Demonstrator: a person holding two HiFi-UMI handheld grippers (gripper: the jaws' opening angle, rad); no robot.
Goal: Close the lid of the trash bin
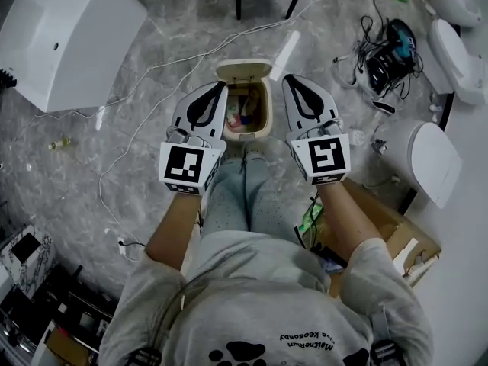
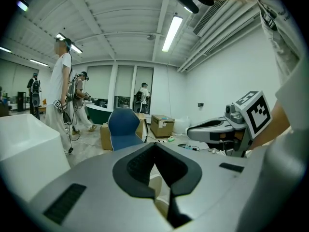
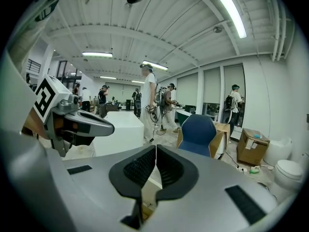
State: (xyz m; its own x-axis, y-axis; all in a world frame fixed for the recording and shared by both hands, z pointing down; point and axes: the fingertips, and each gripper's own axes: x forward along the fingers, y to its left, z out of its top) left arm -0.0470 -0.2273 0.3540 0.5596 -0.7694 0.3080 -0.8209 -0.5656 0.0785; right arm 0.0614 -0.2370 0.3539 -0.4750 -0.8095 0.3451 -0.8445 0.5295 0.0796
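Observation:
A small cream trash bin stands on the floor just past the person's knees. Its lid is tipped up at the far side, and rubbish shows inside. My left gripper hangs over the bin's left rim and my right gripper over its right rim, both shut with nothing between the jaws. In the left gripper view the left gripper has its jaws meeting, and a cream edge of the bin shows below them. In the right gripper view the right gripper is likewise shut.
A big white casing lies at the far left. White toilets, a tangle of cables and a cardboard box crowd the right. A blue chair and several people stand beyond the bin.

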